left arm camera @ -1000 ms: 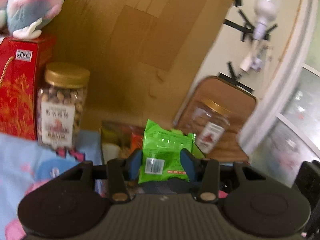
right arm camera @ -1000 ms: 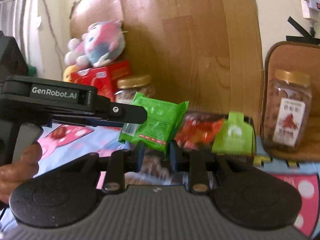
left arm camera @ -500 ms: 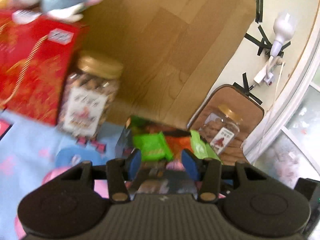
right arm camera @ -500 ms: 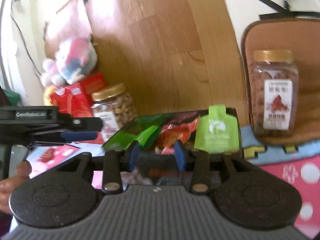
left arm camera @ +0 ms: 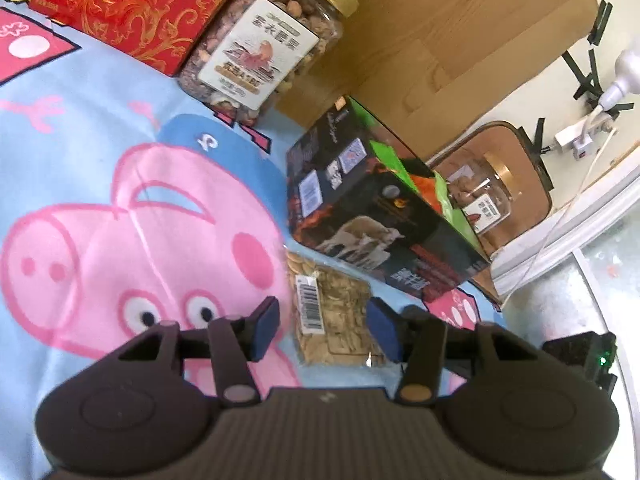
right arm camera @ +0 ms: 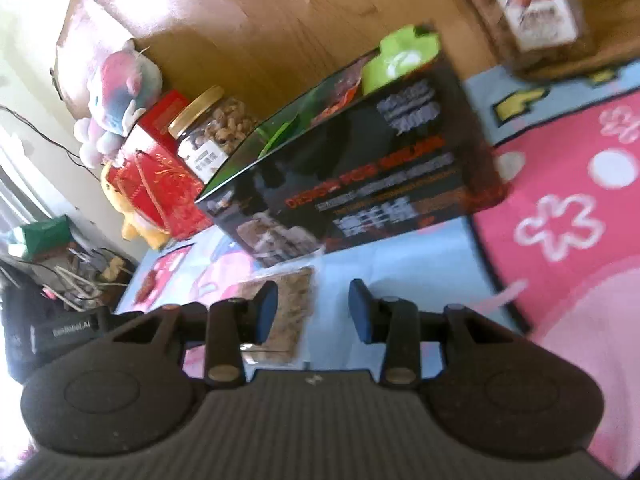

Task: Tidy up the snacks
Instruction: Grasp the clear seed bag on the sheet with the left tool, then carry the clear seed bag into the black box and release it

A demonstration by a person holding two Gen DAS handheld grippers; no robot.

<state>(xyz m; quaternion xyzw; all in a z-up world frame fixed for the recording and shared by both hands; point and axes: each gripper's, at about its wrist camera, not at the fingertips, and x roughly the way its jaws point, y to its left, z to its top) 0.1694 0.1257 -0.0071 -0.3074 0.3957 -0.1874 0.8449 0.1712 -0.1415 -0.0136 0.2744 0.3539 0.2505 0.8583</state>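
Note:
A black open-topped box (left arm camera: 372, 208) stands on the cartoon-print cloth with green and orange snack packets inside; it also shows in the right wrist view (right arm camera: 360, 168). A clear packet of seeds (left arm camera: 328, 312) lies flat on the cloth just in front of the box. My left gripper (left arm camera: 326, 330) is open and empty, low over this packet, its fingers on either side of it. My right gripper (right arm camera: 312, 312) is open and empty, with the seed packet (right arm camera: 290, 304) by its left finger.
A gold-lidded nut jar (left arm camera: 264, 40) and a red gift box (left arm camera: 132, 4) stand at the back left by a wooden board. A second nut jar (left arm camera: 484, 196) stands on a brown mat right of the box. A plush toy (right arm camera: 116, 92) sits on the red box.
The green packet that both grippers held a second ago now lies in the box. Both grippers let go, opened and dropped toward the seed packet on the cloth.

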